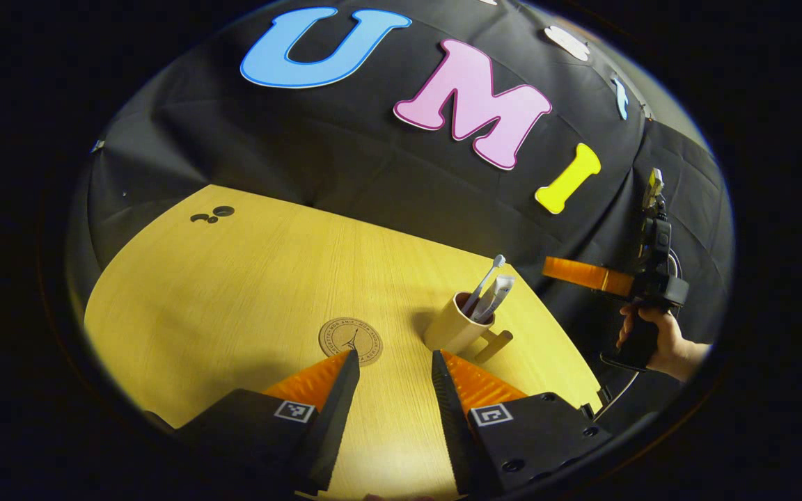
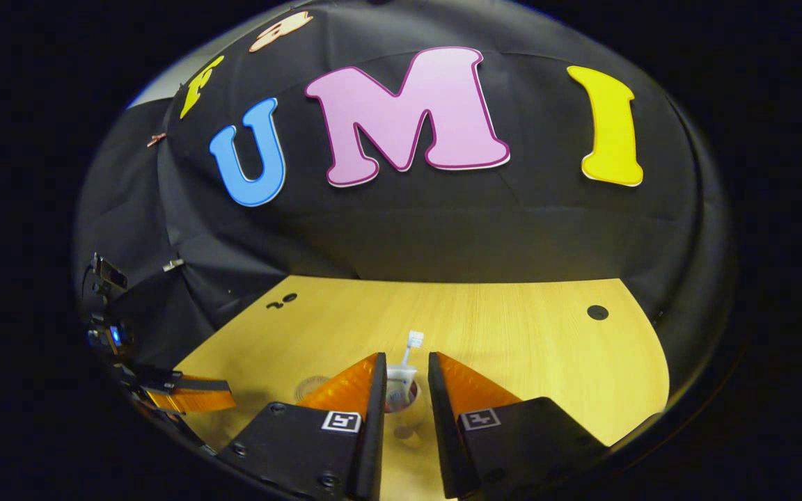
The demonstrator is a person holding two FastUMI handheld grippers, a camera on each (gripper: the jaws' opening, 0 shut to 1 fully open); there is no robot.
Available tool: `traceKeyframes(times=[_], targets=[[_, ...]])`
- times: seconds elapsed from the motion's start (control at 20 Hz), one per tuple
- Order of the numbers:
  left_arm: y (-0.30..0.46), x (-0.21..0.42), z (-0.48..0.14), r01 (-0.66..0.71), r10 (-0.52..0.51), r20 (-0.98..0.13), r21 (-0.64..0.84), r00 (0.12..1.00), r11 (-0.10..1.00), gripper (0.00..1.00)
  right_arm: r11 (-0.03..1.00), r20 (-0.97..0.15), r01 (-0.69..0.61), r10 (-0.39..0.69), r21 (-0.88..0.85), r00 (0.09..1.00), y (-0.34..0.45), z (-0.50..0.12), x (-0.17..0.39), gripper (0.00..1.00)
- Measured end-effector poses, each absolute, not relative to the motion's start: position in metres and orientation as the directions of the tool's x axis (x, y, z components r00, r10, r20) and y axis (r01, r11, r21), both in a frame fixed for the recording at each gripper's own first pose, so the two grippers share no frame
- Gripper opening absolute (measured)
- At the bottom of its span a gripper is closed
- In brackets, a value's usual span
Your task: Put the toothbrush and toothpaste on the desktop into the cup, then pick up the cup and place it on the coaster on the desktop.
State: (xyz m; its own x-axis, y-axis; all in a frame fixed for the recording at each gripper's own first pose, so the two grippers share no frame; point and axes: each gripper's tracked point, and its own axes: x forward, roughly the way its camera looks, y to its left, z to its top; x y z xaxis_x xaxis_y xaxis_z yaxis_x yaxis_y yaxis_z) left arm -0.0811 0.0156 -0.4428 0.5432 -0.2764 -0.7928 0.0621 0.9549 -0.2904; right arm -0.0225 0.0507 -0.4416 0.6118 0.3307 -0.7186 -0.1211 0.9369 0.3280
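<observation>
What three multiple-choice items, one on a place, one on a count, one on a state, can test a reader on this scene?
1. Where does the cup stand?
A. on the coaster
B. on the desktop beside the coaster
C. held in a gripper

2. How many items stand in the cup?
A. none
B. one
C. two

3. How is the left gripper?
A. open, holding nothing
B. shut on the cup
C. shut on the toothbrush

Answers:
1 B: in the left gripper view the cup rests on the desktop, with the coaster bare next to it.
2 C: the toothbrush and the toothpaste both stick out of it.
3 A: its fingers stand apart over bare wood.
</observation>
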Motion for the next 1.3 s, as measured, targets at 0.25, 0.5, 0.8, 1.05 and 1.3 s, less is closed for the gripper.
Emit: traceKeyframes(times=[0.25,0.5,0.8,1.05,1.3], targets=[[0.022,-0.076,-0.446,0.060,-0.266,-0.793,-0.280,0.548,0.958,0.66,0.939,-0.803,-0.150,0.344,0.311,0.487,0.047,-0.456,-0.048,0.34],[0.029,-0.083,-0.447,0.067,-0.265,-0.800,-0.273,0.538,0.960,0.66,0.935,-0.881,-0.177,0.351,0.309,0.317,0.056,-0.481,-0.076,0.47],[0.034,-0.090,-0.450,0.065,-0.262,-0.807,-0.269,0.529,0.961,0.66,0.916,-0.918,-0.201,0.375,0.346,0.130,0.072,-0.511,-0.100,0.55],[0.040,-0.091,-0.450,0.054,-0.252,-0.811,-0.264,0.529,0.963,0.66,0.918,-0.937,-0.219,0.347,0.330,0.044,0.079,-0.538,-0.107,0.56],[0.049,-0.096,-0.452,0.028,-0.236,-0.816,-0.261,0.528,0.965,0.66,0.915,-0.948,-0.259,0.317,0.310,-0.017,0.090,-0.563,-0.111,0.56]])
